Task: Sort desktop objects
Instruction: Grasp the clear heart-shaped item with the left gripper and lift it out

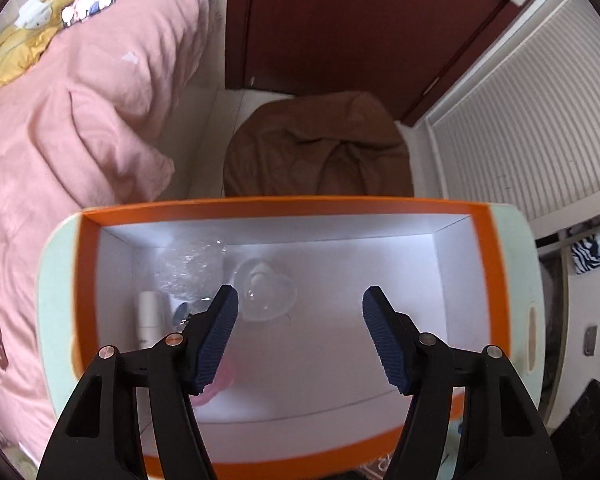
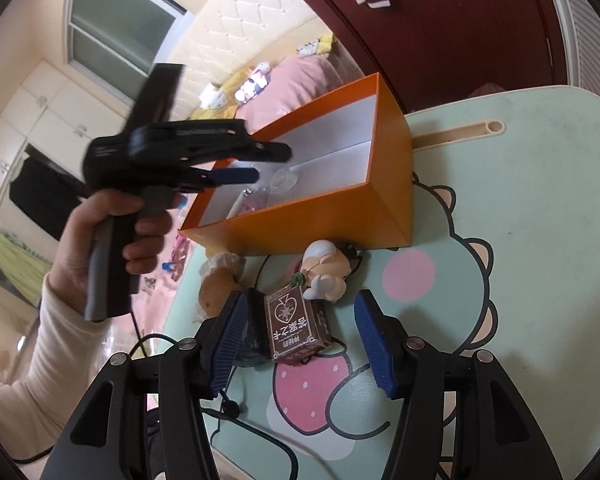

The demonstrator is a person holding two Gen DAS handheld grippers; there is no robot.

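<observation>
My left gripper [image 1: 300, 292] hangs open above the orange box [image 1: 284, 206], with nothing between its blue pads. On the box's white floor lie a crumpled clear bag [image 1: 192, 268], a clear round container [image 1: 264, 292], a white tube [image 1: 150, 316] and something pink [image 1: 220, 380]. The right wrist view shows the orange box [image 2: 340, 208] on the cartoon table mat [image 2: 520, 200] and a hand holding the left gripper [image 2: 272, 164] over its near end. My right gripper [image 2: 300, 296] is open low over the table. A brown card box [image 2: 296, 324] lies between its fingers, untouched.
A small figurine [image 2: 328, 272] and a brown-and-white soft toy [image 2: 216, 288] lie in front of the box. A black cable [image 2: 228, 400] trails across the mat. Beyond the table are a pink duvet [image 1: 80, 120], a brown beanbag [image 1: 320, 148] and a dark red wardrobe [image 1: 340, 20].
</observation>
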